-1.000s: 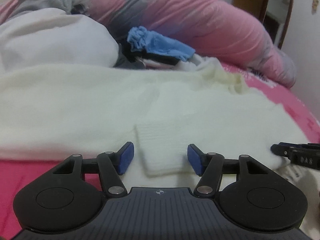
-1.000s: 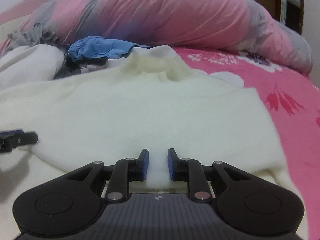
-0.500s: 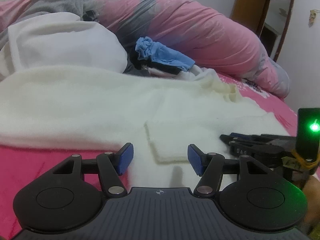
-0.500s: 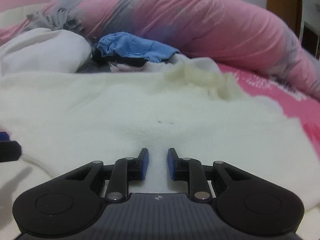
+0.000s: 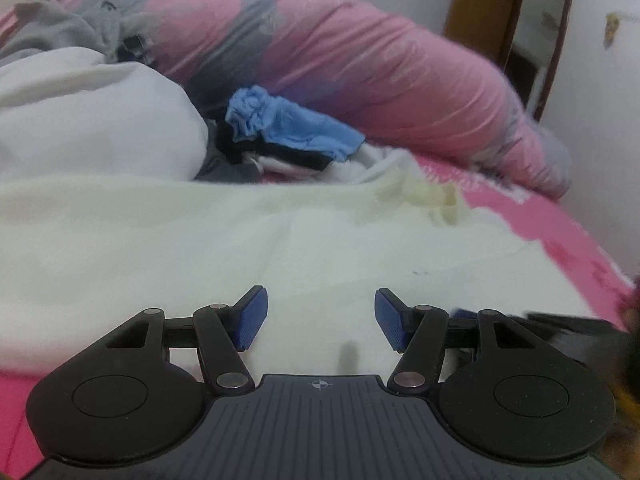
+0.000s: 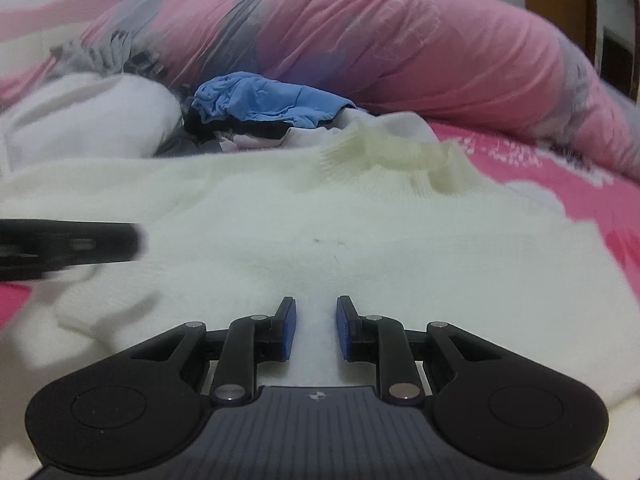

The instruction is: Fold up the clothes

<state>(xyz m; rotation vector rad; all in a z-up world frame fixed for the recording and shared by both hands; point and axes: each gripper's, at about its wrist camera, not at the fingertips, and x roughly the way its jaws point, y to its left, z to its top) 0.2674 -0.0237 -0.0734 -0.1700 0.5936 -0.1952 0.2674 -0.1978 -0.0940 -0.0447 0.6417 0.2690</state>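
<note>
With the cream sweater [image 6: 360, 240] spread on the bed, collar at 12 o'clock, the right gripper [image 6: 316, 330] pinches its hem narrowly while the left gripper [image 5: 320, 318] gapes empty, so lifting one-sided could skew the fold.

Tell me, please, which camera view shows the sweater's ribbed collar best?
The right wrist view: the ribbed collar of the cream sweater appears sharper there, ribs visible. The left wrist view shows it farther off to the right, blurred, ribbing indistinct.
</note>
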